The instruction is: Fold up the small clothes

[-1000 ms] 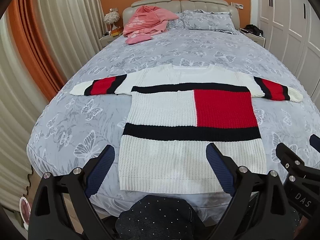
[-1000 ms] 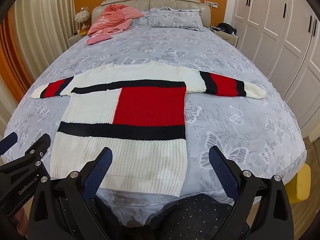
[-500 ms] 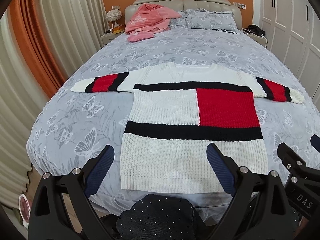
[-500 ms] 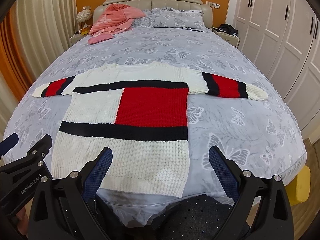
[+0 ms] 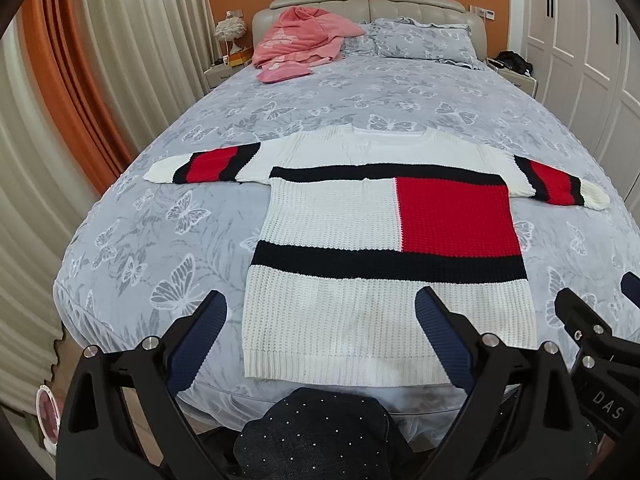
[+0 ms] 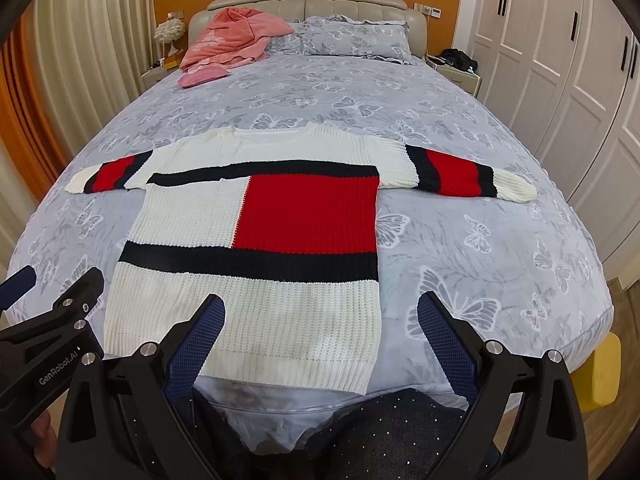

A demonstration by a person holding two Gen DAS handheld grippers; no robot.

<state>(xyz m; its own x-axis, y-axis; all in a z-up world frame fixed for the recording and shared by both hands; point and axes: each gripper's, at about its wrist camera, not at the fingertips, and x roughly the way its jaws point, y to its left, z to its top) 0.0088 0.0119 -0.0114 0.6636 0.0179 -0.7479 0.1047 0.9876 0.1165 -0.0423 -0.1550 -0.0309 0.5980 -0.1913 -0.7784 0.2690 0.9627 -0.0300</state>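
Note:
A white knit sweater [image 5: 340, 220] with black stripes and a red block lies flat on the bed, sleeves spread to both sides, hem toward me. It also shows in the right wrist view [image 6: 192, 216]. My left gripper [image 5: 320, 320] is open and empty, held above the hem near the bed's foot. My right gripper [image 6: 320, 320] is open and empty, above the hem's right corner. Each gripper shows at the edge of the other's view: the right gripper [image 5: 592, 344] and the left gripper [image 6: 52, 320].
The bed [image 5: 160, 240] has a grey butterfly-print cover. A pink garment [image 5: 296, 40] and pillows [image 5: 424, 40] lie at the headboard. Curtains [image 5: 80, 120] hang on the left, white wardrobes [image 6: 560, 80] stand on the right. A yellow object [image 6: 600, 372] sits by the bed's right corner.
Both views have shifted slightly, with the sweater a little lower and nearer in frame. Both grippers stay open and empty.

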